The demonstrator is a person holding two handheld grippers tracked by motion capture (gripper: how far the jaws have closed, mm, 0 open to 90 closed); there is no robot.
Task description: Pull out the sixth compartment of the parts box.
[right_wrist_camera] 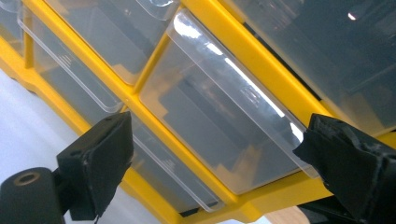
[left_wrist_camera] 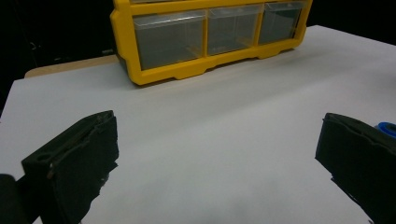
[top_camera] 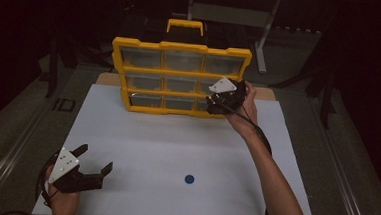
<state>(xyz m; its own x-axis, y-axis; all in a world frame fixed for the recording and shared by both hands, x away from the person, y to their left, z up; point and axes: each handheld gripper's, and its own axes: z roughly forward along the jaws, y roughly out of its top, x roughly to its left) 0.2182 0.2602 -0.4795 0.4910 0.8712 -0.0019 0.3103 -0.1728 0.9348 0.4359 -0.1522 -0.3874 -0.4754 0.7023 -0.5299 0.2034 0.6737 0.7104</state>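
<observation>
My right gripper (top_camera: 218,100) is up at the yellow drawer box (top_camera: 182,48), with my arm stretched far forward across the white table (top_camera: 186,137). Its jaws are wide apart, one on each side of a clear drawer (right_wrist_camera: 219,121) at the box's right side, and they hold nothing. My left gripper (top_camera: 94,169) rests low near the table's front left corner, jaws spread too and empty. A small blue cap (top_camera: 189,178) lies on the table to its right, well apart from the box.

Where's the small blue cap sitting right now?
In the high view the blue cap lies on the white table sheet, near its front edge, right of the open left gripper.
</observation>
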